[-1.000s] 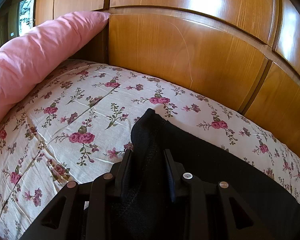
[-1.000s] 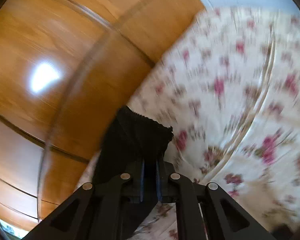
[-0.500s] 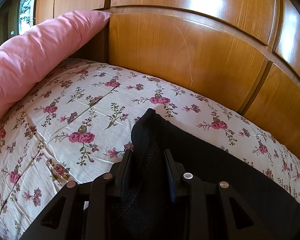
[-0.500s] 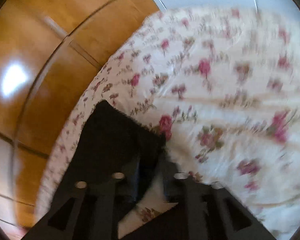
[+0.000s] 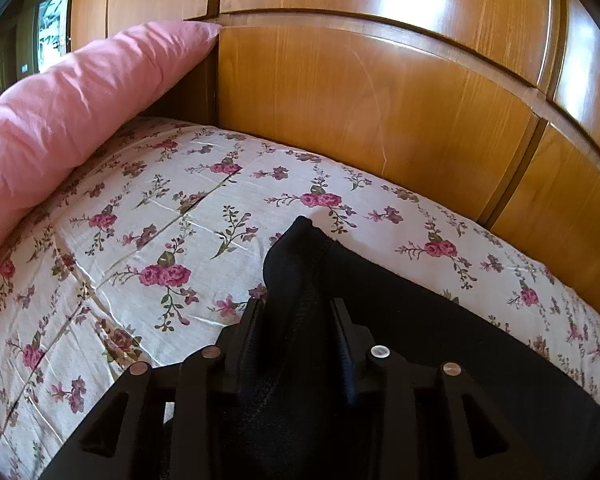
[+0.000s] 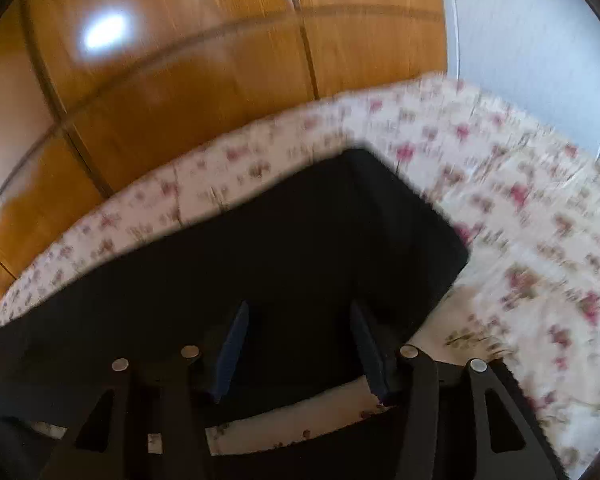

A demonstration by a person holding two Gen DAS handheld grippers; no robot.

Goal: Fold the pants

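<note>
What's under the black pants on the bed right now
The black pants lie on the floral bedsheet, which shows all around them. What the sheet looks like directly beneath the fabric is covered. The left gripper pinches one corner up off it.

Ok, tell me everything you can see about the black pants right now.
The black pants are dark knit fabric lying on the floral bedsheet beside the wooden panelling. The left gripper pinches a raised, ribbed corner. In the blurred right wrist view, a flat squared end rests on the sheet, under the open right gripper.
</note>
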